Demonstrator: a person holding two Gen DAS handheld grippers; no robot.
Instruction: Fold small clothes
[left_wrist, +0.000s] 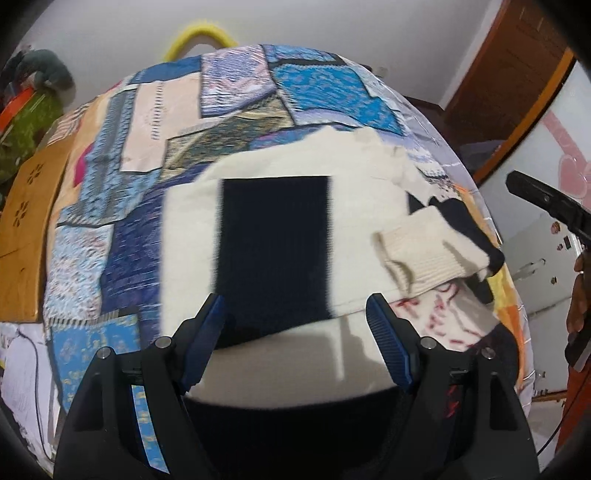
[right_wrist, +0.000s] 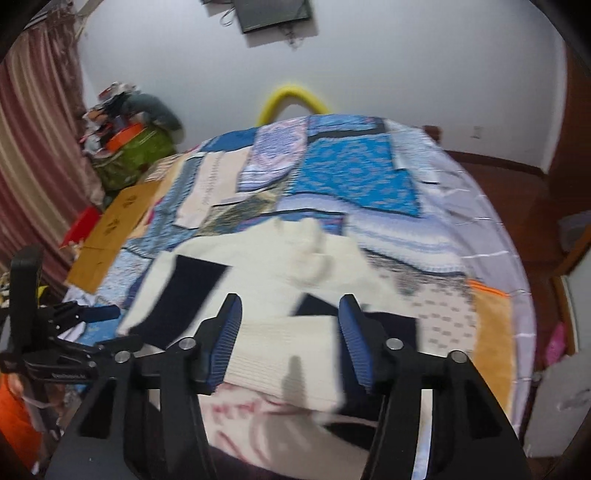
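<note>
A small cream sweater (left_wrist: 192, 236) with a navy front panel (left_wrist: 273, 243) lies flat on the patchwork bedspread (left_wrist: 110, 206). Its ribbed cream sleeve (left_wrist: 424, 251) is folded in across the right side. My left gripper (left_wrist: 295, 310) hovers open over the sweater's near hem, with nothing between its fingers. In the right wrist view my right gripper (right_wrist: 290, 306) stands open just above the ribbed sleeve (right_wrist: 280, 354); its pads do not press on the cloth. The left gripper (right_wrist: 74, 317) shows at the left edge there, and the right gripper's body (left_wrist: 546, 206) at the right edge of the left wrist view.
A white cloth with red marks (right_wrist: 240, 413) lies under the sweater's near right corner. A cardboard sheet (right_wrist: 114, 225) rests on the bed's left edge. A pile with a green bag (right_wrist: 136, 155) stands beyond it, and a yellow curved tube (right_wrist: 291, 99) at the bed's far end.
</note>
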